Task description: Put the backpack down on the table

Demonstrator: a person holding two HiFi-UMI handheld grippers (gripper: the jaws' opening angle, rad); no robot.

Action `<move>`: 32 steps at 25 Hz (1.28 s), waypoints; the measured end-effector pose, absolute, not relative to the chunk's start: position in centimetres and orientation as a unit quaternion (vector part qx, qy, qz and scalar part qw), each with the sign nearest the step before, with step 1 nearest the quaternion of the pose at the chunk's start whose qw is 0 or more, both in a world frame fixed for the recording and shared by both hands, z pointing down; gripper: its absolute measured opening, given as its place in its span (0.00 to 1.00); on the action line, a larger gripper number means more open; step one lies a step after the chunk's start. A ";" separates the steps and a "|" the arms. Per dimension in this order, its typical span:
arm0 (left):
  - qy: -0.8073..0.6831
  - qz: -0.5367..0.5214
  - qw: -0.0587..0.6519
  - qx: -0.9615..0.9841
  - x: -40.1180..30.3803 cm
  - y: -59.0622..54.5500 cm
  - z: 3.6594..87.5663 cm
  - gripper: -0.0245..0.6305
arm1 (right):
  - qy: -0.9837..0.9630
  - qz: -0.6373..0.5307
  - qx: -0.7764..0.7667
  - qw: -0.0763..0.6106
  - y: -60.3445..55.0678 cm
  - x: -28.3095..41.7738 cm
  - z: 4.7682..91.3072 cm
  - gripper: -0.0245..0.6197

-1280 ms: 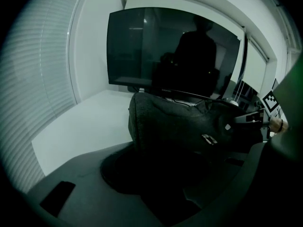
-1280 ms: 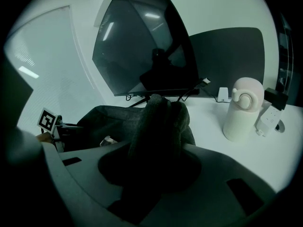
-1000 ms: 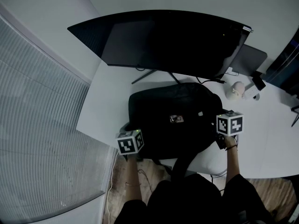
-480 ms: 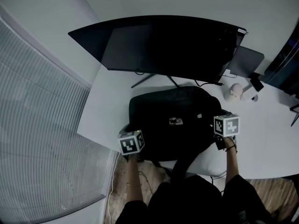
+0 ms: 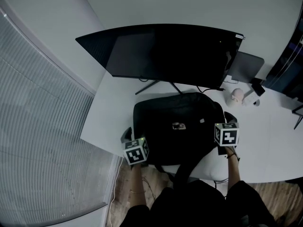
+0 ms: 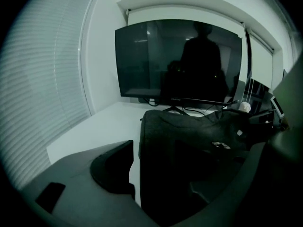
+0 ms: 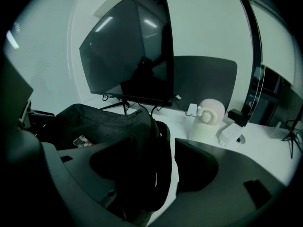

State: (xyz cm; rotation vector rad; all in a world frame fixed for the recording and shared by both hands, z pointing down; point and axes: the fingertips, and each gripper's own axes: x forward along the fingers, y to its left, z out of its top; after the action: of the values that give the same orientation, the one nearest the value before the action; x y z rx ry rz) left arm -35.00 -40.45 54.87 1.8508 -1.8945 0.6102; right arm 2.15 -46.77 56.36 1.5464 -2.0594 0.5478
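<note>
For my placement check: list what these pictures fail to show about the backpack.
- Backpack underside: head view, its own bulk hides whether it lies flat on the table.
- Left tongs: left gripper view, the right jaw's pad merges into the dark backpack; contact unclear.
- Badge: head view, too small to read.
- Strap: head view, its end is lost against the person's dark clothing.

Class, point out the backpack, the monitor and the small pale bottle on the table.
backpack [image 5: 161, 136], head view, its top panel.
monitor [image 5: 170, 56], head view, middle of its dark screen.
pale bottle [image 7: 204, 126], right gripper view, its body.
</note>
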 end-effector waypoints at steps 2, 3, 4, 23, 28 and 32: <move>-0.690 0.217 0.181 0.666 -35.1 -40.2 53.9 0.46 | -0.756 0.176 0.578 0.250 -46.7 2.2 55.1 0.43; -0.692 0.215 0.169 0.668 -35.1 -40.0 53.6 0.46 | -0.758 0.166 0.580 0.246 -46.7 2.1 54.5 0.43; -0.693 0.214 0.158 0.670 -35.0 -39.7 53.3 0.44 | -0.761 0.156 0.582 0.242 -46.5 2.0 53.9 0.43; -0.669 0.176 0.080 0.718 -31.6 -34.9 46.3 0.06 | -0.832 0.089 0.528 0.145 -42.2 -0.5 45.0 0.07; -0.662 0.139 0.073 0.733 -30.7 -33.7 43.7 0.06 | -0.856 0.083 0.502 0.087 -40.8 -1.0 42.1 0.06; -0.662 0.120 0.070 0.736 -30.4 -32.9 42.7 0.06 | -0.870 0.070 0.485 0.061 -39.9 -1.2 40.6 0.06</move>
State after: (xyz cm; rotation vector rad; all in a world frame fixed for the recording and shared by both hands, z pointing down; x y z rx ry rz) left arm -30.40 -32.92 42.67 2.2146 -1.9933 0.3623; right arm -1.22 -39.86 40.56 1.4661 -2.6301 0.2113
